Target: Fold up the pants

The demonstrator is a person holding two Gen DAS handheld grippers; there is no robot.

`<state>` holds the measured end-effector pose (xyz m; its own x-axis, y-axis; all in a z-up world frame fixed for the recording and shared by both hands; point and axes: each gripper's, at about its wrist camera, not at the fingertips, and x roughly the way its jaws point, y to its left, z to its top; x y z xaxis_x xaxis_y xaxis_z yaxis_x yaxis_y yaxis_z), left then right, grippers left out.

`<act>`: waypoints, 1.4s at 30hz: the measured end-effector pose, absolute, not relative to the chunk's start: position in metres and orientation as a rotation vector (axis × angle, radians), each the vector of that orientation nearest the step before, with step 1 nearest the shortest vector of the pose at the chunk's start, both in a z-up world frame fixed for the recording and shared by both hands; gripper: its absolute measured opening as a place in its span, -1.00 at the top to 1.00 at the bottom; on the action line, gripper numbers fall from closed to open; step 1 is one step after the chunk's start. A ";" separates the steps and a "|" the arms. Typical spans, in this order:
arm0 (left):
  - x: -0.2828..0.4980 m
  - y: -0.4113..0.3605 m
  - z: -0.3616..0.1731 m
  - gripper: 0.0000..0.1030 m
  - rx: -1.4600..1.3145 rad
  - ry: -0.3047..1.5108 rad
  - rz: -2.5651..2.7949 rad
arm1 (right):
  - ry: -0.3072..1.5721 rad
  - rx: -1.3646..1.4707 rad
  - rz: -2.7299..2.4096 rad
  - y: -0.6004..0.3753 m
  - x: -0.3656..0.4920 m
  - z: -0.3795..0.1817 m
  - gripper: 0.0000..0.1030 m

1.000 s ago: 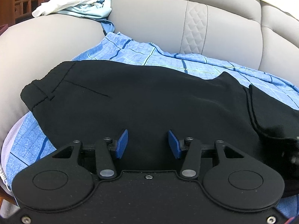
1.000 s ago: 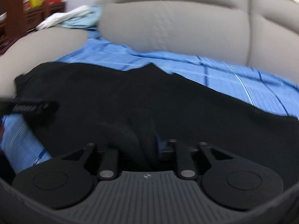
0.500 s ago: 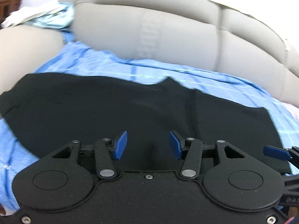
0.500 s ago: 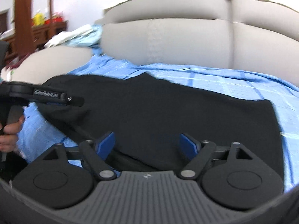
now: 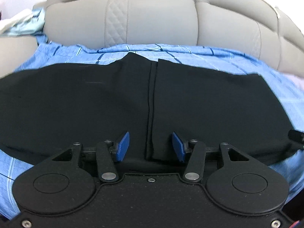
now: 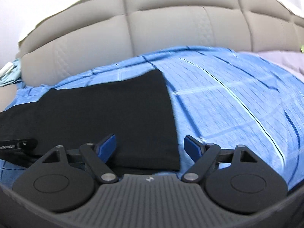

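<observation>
The black pants (image 5: pixel 95 102) lie flat, folded over, on a blue checked sheet (image 5: pixel 190 55) on a grey sofa. A folded edge (image 5: pixel 152 102) runs from front to back across the middle of them. My left gripper (image 5: pixel 150 147) is open and empty, just above the near edge of the pants at that fold line. My right gripper (image 6: pixel 150 146) is open and empty over the right front corner of the pants (image 6: pixel 114 110). Its left fingertip (image 6: pixel 108 145) is above the cloth and its right one above the sheet (image 6: pixel 237 104). Part of the left gripper (image 6: pixel 17 145) shows at the left.
The sofa backrest (image 5: pixel 152 19) rises right behind the sheet. A pile of pale cloth (image 5: pixel 20 24) lies on the left armrest. A lilac cloth (image 6: pixel 285 60) lies at the far right of the seat. A black bit of the right gripper (image 5: pixel 295 135) shows at the right edge.
My right gripper let go of the pants and opened, then moved right to their right end. My left gripper swung right from the waistband side to the middle fold line.
</observation>
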<state>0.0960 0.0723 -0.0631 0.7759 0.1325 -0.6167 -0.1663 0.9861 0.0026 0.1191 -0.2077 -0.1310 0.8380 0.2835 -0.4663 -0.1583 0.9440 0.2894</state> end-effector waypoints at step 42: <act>0.076 0.081 -0.054 -0.09 -0.123 0.648 0.168 | 0.570 0.139 0.295 -0.199 0.299 -0.096 -0.17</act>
